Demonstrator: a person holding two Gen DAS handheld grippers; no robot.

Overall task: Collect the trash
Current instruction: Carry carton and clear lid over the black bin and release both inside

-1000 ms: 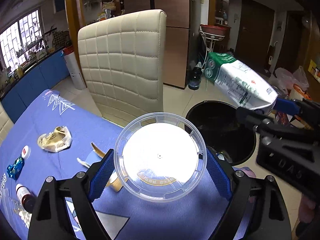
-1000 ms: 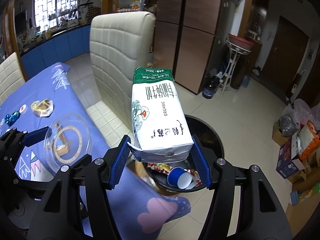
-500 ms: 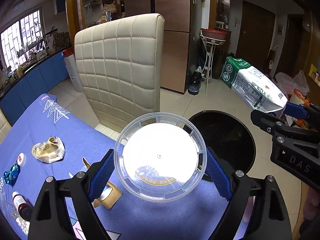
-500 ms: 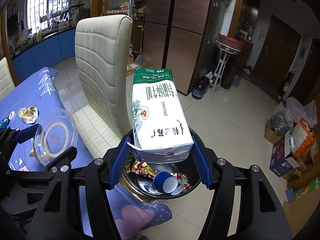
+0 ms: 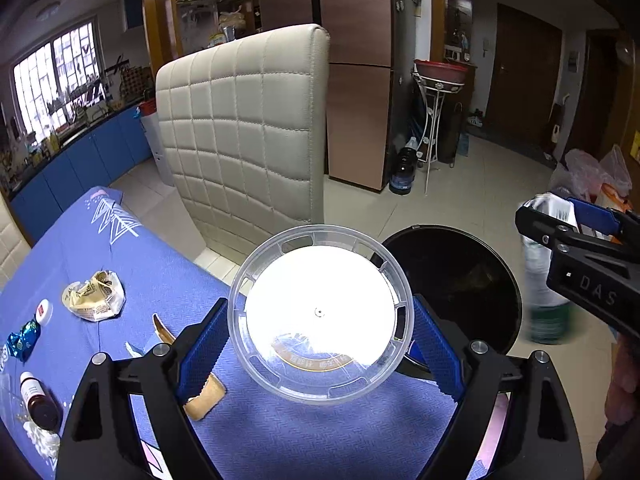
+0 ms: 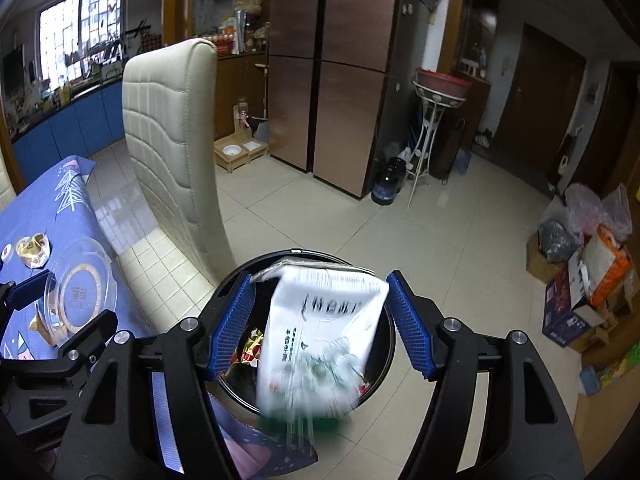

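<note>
My left gripper (image 5: 320,340) is shut on a clear round plastic lid (image 5: 320,316) and holds it above the blue tablecloth's edge beside the black trash bin (image 5: 460,280). My right gripper (image 6: 320,320) is open above the bin (image 6: 380,376). The white and green milk carton (image 6: 320,340) is blurred, tipped top-down, falling between the blue pads toward the bin. The carton (image 5: 546,280) and the right gripper (image 5: 576,236) also show at the right of the left wrist view.
A cream quilted chair (image 5: 248,132) stands beside the table. On the blue cloth (image 5: 160,280) lie a crumpled wrapper (image 5: 94,296), a small brown bottle (image 5: 36,400), a blue foil candy (image 5: 22,338) and a peel (image 5: 200,392). Bags and boxes (image 6: 584,280) sit on the floor at right.
The right gripper has opened over the bin and let go of the milk carton, which is tipping and dropping. The left gripper still holds the lid and has drifted slightly.
</note>
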